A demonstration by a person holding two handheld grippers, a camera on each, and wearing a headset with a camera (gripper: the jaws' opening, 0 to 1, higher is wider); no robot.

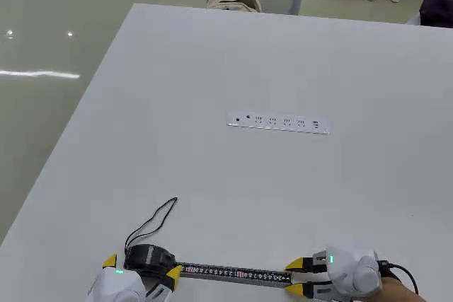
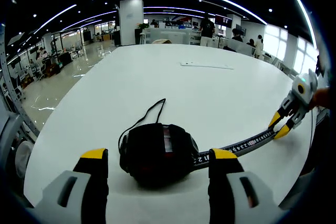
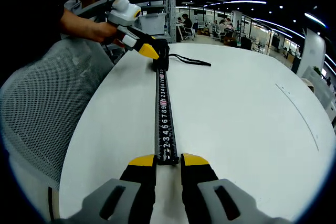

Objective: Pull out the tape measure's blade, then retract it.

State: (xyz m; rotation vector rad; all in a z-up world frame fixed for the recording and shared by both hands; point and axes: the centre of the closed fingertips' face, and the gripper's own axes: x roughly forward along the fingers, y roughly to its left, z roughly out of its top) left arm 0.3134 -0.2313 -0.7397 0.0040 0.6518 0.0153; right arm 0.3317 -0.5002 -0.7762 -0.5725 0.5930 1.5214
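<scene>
Worktop (image 1: 283, 189): white, with the work at the near edge, in front of you.
Tape measure case (image 1: 150, 258): black, resting on the worktop at the near edge, closer to the left edge than the right.
Blade (image 1: 233, 274): pulled out of the case and running to the right along the near edge. It lies low over the worktop with its numbers facing up.
Strap (image 1: 152, 221): thin, black and looped, lying slack on the worktop from the case toward the far edge.
Your left claw (image 1: 141, 267): spread wide, with a yellow tip on either side of the case. The left gripper view shows the case (image 2: 157, 153) between the jaws. A strip of white worktop shows between the case and the left jaw, and the blade (image 2: 241, 144) passes out by the right jaw.
Your right claw (image 1: 296, 276): narrow and pinched on the free end of the blade. In the right gripper view the blade (image 3: 164, 114) ends between the two yellow tips (image 3: 169, 160). The case (image 3: 160, 56) sits at its other end, with your left claw (image 3: 149, 51) against it.
Power strip (image 1: 277, 122): white and flat, near the middle of the worktop, well apart from the tape measure.
Chair back (image 3: 47, 103): grey mesh, seen off the worktop edge in the right gripper view.
</scene>
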